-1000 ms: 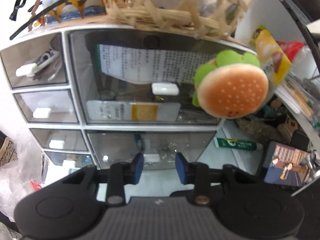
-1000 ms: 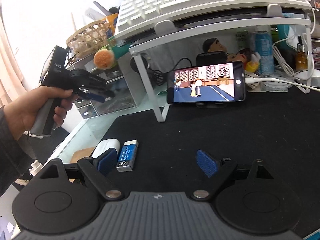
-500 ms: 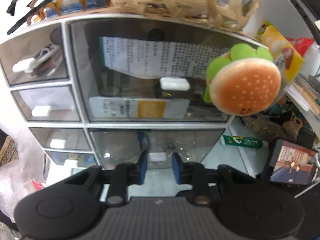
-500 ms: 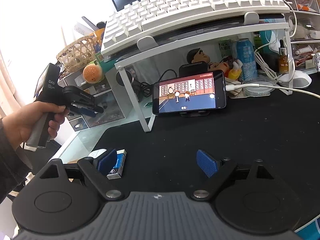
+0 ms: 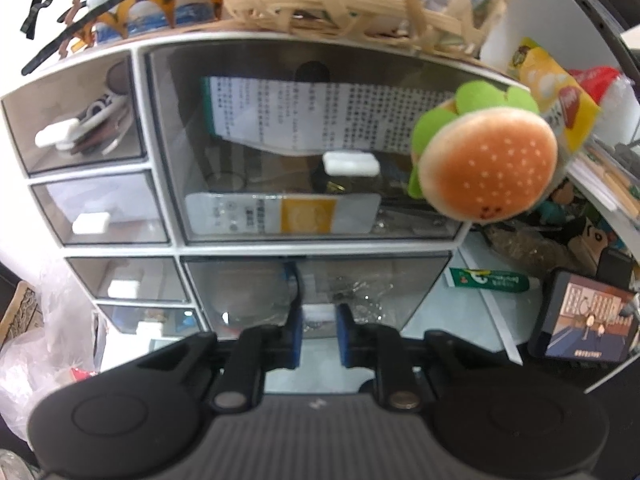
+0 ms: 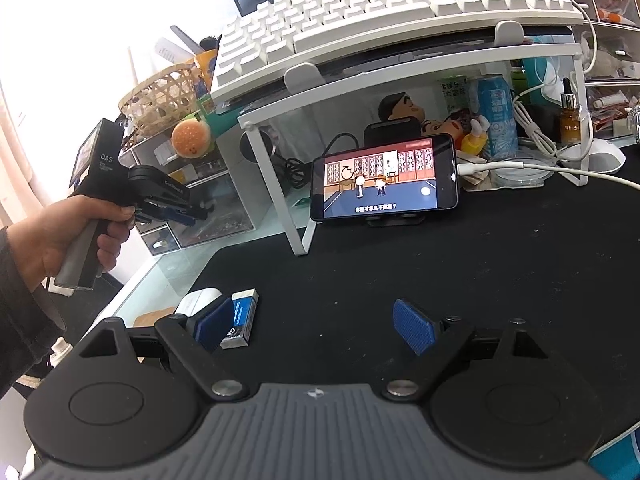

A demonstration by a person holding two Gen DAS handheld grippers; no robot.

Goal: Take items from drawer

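Blue-padded left gripper (image 5: 318,334) pinched the white handle (image 5: 318,322) of the lower wide drawer (image 5: 316,292). Right gripper (image 6: 316,322) hung spread wide above the table (image 6: 460,272).

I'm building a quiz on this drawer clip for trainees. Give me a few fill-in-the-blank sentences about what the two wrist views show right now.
1. The left gripper has its blue pads on either side of the white handle of the ____ wide clear drawer.
2. The right gripper hovers over the black desk mat with its jaws ____.
3. The round plush toy hanging beside the clear drawer cabinet is shaped like a ____.
4. The woven basket sits ____ the cabinet.

Missing words: lower; open; hamburger; on top of
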